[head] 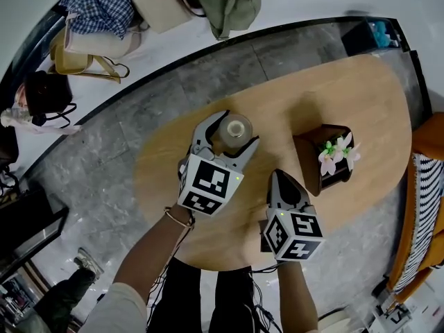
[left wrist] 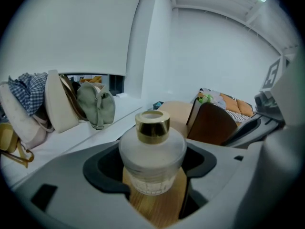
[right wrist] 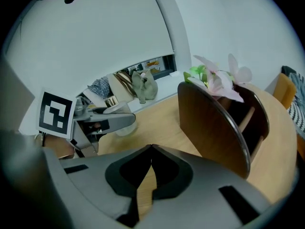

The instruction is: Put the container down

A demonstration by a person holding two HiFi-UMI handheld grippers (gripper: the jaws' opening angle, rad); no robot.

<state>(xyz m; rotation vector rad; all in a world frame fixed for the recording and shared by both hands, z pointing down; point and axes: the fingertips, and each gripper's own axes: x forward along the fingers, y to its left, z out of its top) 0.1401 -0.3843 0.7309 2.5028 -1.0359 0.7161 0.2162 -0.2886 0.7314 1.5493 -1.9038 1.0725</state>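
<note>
Container point(left wrist: 152, 149): frosted glass bottle with a gold collar point(left wrist: 152, 125). It stands upright on the bench point(head: 361, 96), about mid-bench, and its base looks down on the wood. I'd expect it to be stiff, breakable, smooth enough to slip and heavy for its size. Hold the wide body, not the collar, and keep it level because the neck looks open. No readable label, only a moulded band near the base. Left gripper point(head: 232, 130) fingers are spread wide and seated on its flanks. Right gripper point(head: 279, 179), at 5 o'clock from the bottle, has its fingers closed and empty. Wooden holder point(head: 312, 161) with flowers point(head: 336, 151) sits at 3 o'clock.
</note>
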